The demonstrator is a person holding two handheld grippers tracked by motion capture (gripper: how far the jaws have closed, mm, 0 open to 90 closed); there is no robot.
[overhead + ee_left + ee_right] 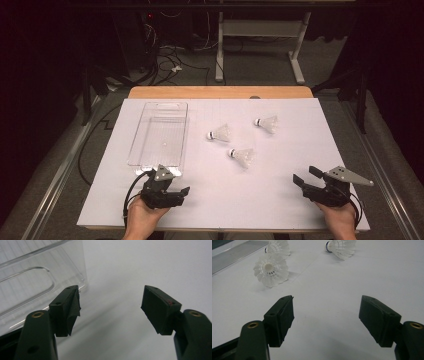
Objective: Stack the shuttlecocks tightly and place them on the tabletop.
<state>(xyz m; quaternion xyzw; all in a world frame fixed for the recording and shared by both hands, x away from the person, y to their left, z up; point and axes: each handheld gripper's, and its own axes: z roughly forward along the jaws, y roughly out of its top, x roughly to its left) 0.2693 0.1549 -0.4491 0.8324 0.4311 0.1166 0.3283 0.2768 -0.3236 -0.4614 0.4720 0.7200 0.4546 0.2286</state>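
Three white shuttlecocks lie on the white sheet point(280, 165): one at centre point(220, 133), one farther right point(266, 123), and the nearest point(242, 156). A clear plastic tray point(157, 132) with nothing in it lies at the left. My left gripper point(179, 183) rests just in front of the tray's near end, open. In the left gripper view the gripper point(111, 302) holds nothing, with the tray point(37, 277) at its left. My right gripper point(306, 175) is open at the front right. Its own view has the gripper point(325, 312) facing the nearest shuttlecock point(271, 269), with two others point(278, 246) point(342, 246) beyond.
The sheet covers a wooden table whose far edge point(220, 92) is bare. Behind it stand a white desk frame point(260, 45) and cables point(170, 60) on the floor. Metal rails point(55, 175) run along both sides of the table.
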